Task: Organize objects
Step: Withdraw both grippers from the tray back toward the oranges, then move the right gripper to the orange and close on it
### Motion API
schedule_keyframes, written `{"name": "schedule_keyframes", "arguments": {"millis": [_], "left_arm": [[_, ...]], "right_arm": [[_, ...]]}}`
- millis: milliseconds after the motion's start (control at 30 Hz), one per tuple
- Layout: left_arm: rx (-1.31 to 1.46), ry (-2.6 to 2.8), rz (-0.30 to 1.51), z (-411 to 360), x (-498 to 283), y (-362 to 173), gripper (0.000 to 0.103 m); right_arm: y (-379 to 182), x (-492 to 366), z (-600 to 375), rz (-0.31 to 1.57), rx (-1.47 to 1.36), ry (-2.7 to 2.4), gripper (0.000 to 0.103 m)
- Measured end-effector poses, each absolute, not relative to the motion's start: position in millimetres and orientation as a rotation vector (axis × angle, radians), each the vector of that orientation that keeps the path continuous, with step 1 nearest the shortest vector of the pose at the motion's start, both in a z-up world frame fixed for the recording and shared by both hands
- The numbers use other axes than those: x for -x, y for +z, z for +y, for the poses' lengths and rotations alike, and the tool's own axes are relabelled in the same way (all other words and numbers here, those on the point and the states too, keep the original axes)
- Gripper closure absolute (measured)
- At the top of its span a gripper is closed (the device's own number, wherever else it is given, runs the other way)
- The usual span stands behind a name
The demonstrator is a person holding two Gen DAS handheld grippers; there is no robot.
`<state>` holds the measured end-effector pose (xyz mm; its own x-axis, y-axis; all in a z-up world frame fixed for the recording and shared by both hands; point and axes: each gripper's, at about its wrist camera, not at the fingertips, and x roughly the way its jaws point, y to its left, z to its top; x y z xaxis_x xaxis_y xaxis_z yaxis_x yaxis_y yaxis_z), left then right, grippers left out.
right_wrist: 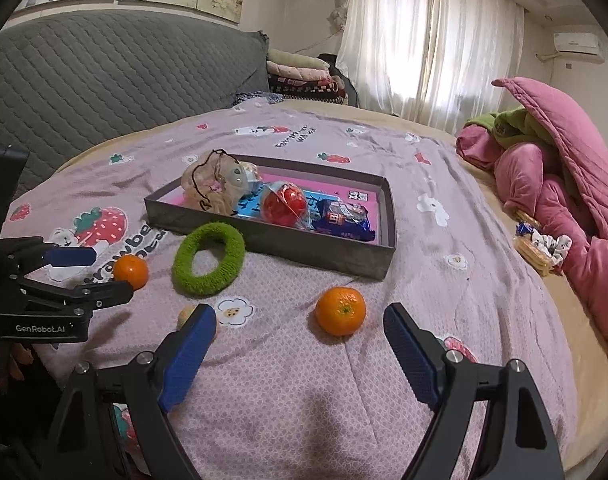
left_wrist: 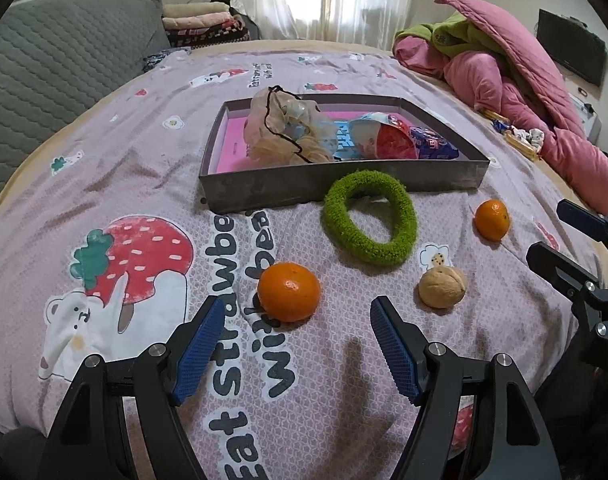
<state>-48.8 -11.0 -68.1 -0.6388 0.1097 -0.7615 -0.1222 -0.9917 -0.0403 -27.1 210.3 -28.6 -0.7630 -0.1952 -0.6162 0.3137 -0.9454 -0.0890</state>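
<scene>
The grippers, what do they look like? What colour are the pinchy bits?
Each gripper, left and right, is a black metal frame with silver screws. The two fingers wear bumpy blue pads. White letters on the left one's side read GenRobot.AI. No cables or sleeves show.

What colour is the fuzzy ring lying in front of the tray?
Green; the ring shows best in the left wrist view.

Bedsheet print, lower centre of left wrist view: "Eat Strawbe…" / "with bea…", rest cut off by tray. Left gripper body, lower left of right wrist view: "GenRobot.AI". Snack pkt txt unreadable.
</scene>
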Motion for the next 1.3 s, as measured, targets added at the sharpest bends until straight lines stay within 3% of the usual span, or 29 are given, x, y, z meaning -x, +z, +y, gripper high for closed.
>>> {"name": "schedule_keyframes", "arguments": {"millis": [1167,1300], "left_arm": [[1.263,2.752,-0.030,-14.9,79.1,-93.3,0.027],[1.258,2.751,-0.031,-15.3,81.6,-94.7,0.027]], "right_arm": [[-67.1,84.5,224.9,0.206,-1.101,-2.727,0.018],[-69.3,90.2,225.8,0.214,-1.111,-2.733,0.023]]}}
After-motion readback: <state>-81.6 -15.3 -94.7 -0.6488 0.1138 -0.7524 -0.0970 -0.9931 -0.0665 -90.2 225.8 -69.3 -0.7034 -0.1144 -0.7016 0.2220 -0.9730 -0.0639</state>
